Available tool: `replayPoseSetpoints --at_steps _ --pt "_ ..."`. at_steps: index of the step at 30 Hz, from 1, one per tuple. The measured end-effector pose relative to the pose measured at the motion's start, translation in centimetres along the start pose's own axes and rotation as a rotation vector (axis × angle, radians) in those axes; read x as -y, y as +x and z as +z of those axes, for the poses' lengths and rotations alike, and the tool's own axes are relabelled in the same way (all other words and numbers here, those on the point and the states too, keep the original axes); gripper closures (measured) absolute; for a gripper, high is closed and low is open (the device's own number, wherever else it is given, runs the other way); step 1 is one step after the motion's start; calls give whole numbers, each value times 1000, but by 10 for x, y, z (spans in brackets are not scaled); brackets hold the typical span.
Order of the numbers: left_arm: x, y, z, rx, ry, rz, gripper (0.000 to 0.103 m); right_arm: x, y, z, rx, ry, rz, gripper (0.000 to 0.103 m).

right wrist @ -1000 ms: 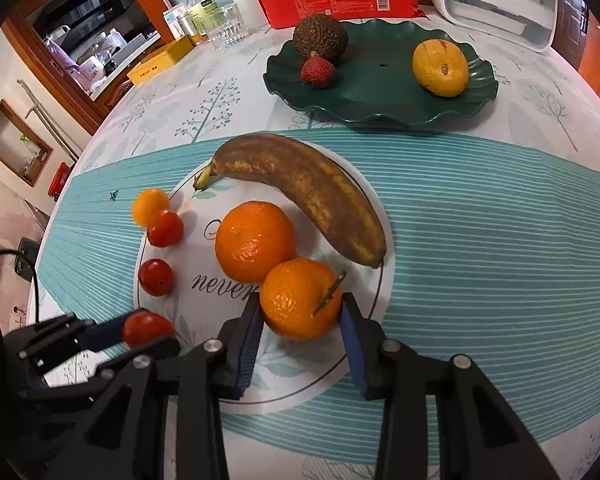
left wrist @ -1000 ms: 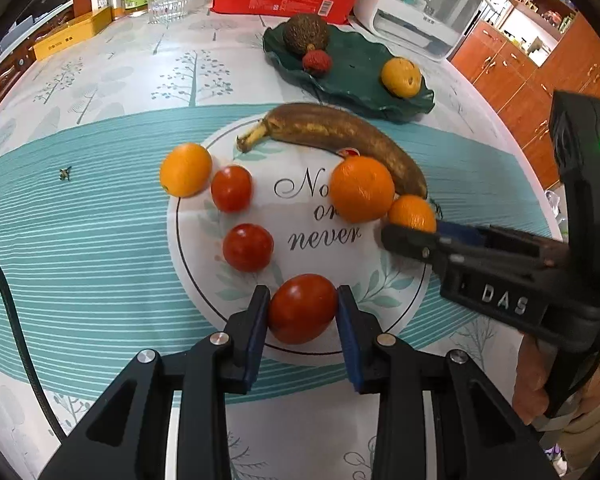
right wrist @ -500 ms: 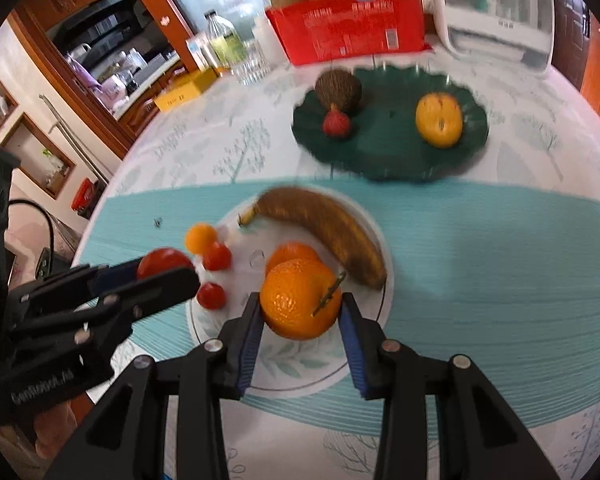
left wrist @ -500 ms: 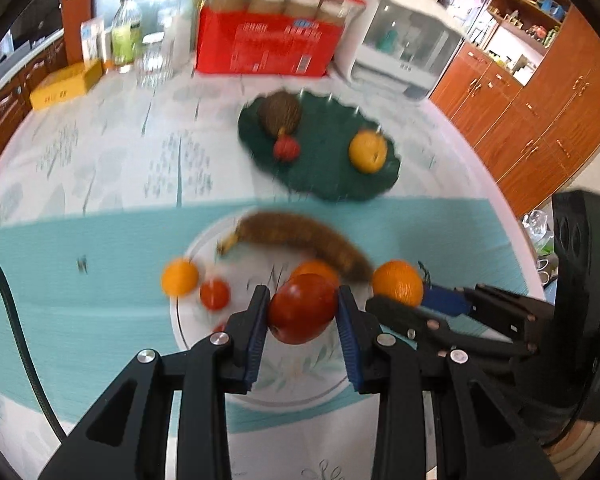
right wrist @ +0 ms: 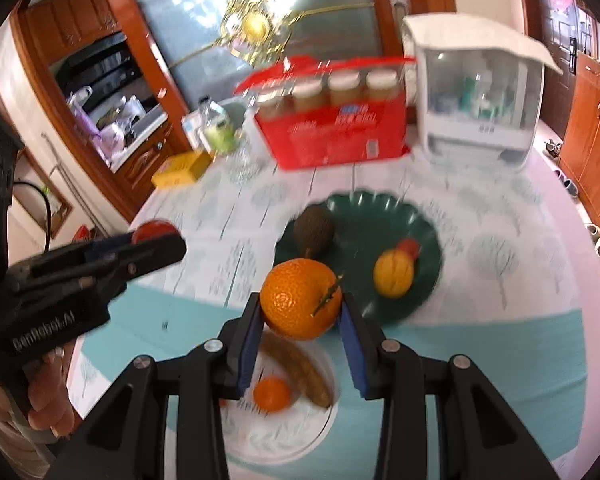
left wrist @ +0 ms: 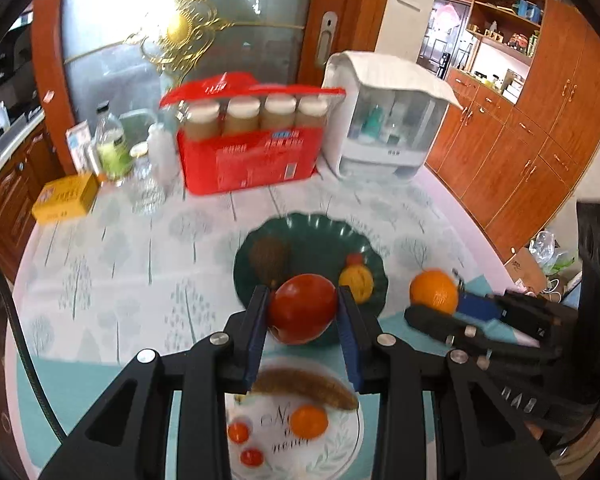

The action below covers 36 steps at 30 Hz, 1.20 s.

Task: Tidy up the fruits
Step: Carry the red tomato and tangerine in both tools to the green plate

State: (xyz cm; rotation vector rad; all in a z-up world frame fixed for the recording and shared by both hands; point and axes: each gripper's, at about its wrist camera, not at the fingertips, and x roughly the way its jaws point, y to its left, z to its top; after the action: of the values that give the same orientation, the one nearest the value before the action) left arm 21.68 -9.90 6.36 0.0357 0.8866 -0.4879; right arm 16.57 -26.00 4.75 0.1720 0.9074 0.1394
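Round table w/ tree-print cloth and teal striped runner [left wrist: 100,280] fills lower frame. Dark green scalloped plate [left wrist: 320,236] at centre holds a brown rough fruit [left wrist: 269,257], a yellow-orange citrus [left wrist: 355,279] and a small red fruit behind it; prob. the sorting target. White printed plate [left wrist: 340,440] at bottom centre keeps a browned banana [left wrist: 304,388], an orange and small tomatoes. Left gripper [left wrist: 303,316] clamps a large red tomato [left wrist: 302,307], held above plates. Right gripper [right wrist: 300,312] pinches a stemmed orange tangerine [right wrist: 300,304], likewise aloft. Both look en route to green plate.
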Motion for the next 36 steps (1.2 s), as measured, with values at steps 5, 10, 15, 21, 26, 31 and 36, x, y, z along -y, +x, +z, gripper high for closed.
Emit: replayPoseSetpoints --at_steps 5,10,15,21,26,31,36 --pt "10 24 26 3 8 -3 71 21 10 46 34 20 -32 65" --pt "13 65 36 16 -16 6 71 43 42 71 47 37 -74 65" --pt "9 128 35 -43 -70 9 71 64 95 75 -7 70 -89 65" --pt "3 186 22 -107 -118 14 71 84 154 65 -91 108 -111 65" --pt "3 217 9 -143 -112 26 71 99 190 54 -158 144 -123 65" --pt "1 233 2 -162 -103 37 71 104 211 47 -204 147 -118 64" --pt "2 235 2 -156 -84 16 61 106 222 42 -239 172 -87 64"
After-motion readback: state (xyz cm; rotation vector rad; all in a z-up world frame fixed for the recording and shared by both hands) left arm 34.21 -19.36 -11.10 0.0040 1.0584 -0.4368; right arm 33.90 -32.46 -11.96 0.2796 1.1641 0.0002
